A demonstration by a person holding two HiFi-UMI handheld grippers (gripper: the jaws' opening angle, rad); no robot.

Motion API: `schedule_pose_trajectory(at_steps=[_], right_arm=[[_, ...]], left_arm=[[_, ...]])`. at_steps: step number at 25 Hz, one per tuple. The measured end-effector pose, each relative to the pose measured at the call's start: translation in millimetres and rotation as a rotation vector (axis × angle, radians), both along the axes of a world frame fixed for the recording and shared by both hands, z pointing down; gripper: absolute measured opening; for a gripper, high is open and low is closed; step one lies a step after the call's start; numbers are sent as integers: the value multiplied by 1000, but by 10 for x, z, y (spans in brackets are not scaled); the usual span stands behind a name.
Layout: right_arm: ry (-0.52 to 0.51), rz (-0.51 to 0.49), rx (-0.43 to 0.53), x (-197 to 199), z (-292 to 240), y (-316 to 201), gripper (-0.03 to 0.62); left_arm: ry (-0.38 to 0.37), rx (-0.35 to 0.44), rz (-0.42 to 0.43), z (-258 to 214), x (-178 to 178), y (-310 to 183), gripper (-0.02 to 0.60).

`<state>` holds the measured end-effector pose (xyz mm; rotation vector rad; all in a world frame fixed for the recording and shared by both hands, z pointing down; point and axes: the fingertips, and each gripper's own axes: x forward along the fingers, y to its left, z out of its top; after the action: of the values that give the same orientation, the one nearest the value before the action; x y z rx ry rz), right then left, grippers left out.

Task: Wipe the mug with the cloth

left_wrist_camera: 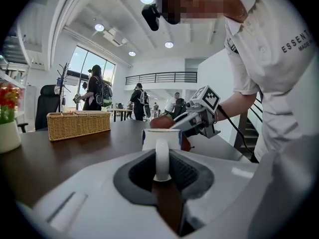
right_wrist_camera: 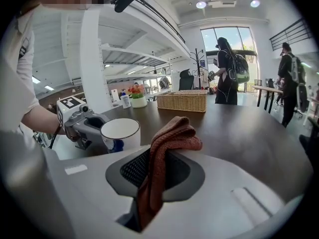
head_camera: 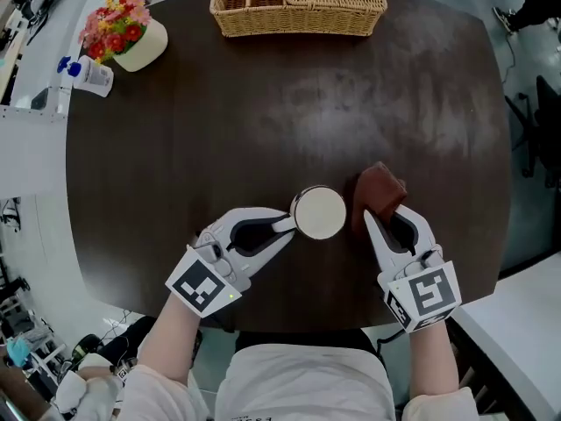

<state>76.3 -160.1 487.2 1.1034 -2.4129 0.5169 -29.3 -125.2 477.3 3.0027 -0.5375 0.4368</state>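
Observation:
A white mug (head_camera: 319, 212) stands upright on the dark round table (head_camera: 263, 130), near its front edge. My left gripper (head_camera: 282, 225) is shut on the mug's handle (left_wrist_camera: 161, 158), which stands upright between the jaws in the left gripper view. Just right of the mug, my right gripper (head_camera: 379, 215) is shut on a reddish-brown cloth (head_camera: 379, 190). The cloth (right_wrist_camera: 167, 148) bunches up out of the jaws in the right gripper view, with the mug (right_wrist_camera: 120, 133) a short way to its left. Cloth and mug are close but apart.
A wicker basket (head_camera: 298, 3) sits at the table's far edge. A white pot of flowers (head_camera: 127, 32) and a small bottle (head_camera: 88, 74) are at the far left. A white counter (head_camera: 517, 323) lies at the right. Several people stand in the background of the gripper views.

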Motion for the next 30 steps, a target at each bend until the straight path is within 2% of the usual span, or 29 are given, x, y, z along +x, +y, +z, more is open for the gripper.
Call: schedule_pose_trajectory(at_steps=[9, 15, 20, 24, 25, 28, 30], right_arm=[[9, 0, -1, 11, 6, 55, 84], [18, -8, -10, -8, 12, 120, 84], [19, -5, -1, -55, -79, 150, 84], [-3, 38, 39, -49, -329, 181, 84], [-13, 62, 49, -34, -408, 188, 84], [-38, 110, 81, 10, -642, 288, 83], [-37, 118, 116, 31, -807, 405, 83]], left_arm=[[16, 21, 11, 97, -40, 32, 66], [-21, 42, -50, 137, -67, 2, 69], [-29, 77, -92, -37, -128, 19, 74], [-78, 166, -234, -409, -349, -16, 71], [-74, 167, -281, -522, -405, -14, 71], [15, 92, -457, -842, -494, 65, 69], [53, 102, -541, -1075, -491, 144, 57]])
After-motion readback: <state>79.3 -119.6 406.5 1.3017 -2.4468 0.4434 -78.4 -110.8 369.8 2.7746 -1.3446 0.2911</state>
